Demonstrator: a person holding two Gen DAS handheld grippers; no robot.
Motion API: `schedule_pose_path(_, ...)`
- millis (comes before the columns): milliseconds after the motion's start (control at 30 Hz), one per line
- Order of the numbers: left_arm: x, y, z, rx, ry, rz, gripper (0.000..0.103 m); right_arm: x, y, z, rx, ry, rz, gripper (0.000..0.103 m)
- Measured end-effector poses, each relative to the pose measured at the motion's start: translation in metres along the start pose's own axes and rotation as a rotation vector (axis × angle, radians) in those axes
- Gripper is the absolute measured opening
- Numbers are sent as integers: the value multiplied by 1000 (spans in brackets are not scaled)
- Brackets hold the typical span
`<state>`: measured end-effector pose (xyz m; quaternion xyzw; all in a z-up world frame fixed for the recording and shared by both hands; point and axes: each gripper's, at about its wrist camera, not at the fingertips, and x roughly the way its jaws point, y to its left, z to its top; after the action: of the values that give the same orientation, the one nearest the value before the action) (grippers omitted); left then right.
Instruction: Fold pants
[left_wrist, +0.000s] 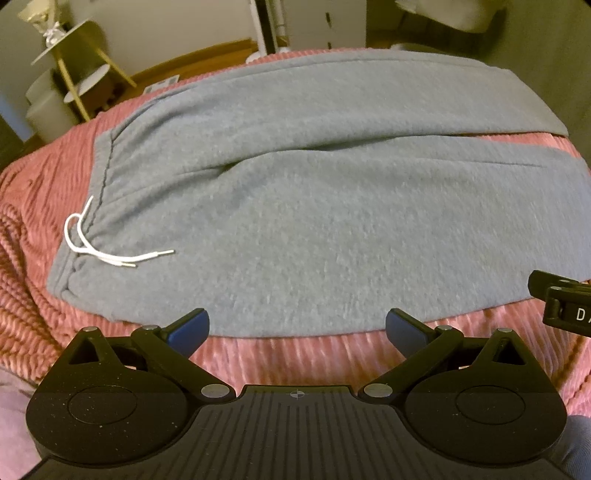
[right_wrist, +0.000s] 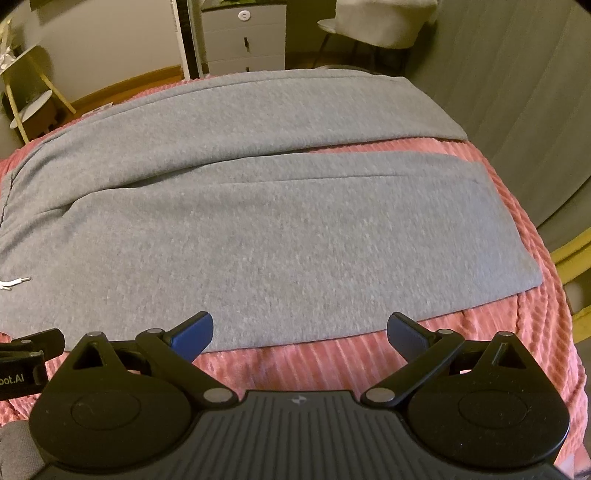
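Grey sweatpants (left_wrist: 295, 206) lie spread flat on a pink ribbed blanket (left_wrist: 280, 358), waistband to the left with a white drawstring (left_wrist: 96, 247), both legs running to the right. In the right wrist view the pants (right_wrist: 280, 236) show both leg ends, the near hem at the right. My left gripper (left_wrist: 297, 330) is open, hovering at the near edge of the pants by the waist half. My right gripper (right_wrist: 300, 332) is open too, at the near edge of the near leg. Neither holds anything. Each gripper shows at the edge of the other's view.
The pink blanket (right_wrist: 369, 362) covers a bed or table. Behind it stand a gold tiered side table (left_wrist: 74, 74), a white drawer unit (right_wrist: 243, 37) and a grey chair (right_wrist: 376, 22). A grey wall or curtain (right_wrist: 517, 92) is at the right.
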<state>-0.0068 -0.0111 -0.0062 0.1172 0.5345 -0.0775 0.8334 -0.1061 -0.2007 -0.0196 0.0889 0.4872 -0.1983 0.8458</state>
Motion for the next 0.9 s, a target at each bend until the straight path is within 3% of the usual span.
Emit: schedule_pose_path(900, 0, -2, -2, -9, 5, 8, 103, 2, -3, -3, 28, 21, 9, 100)
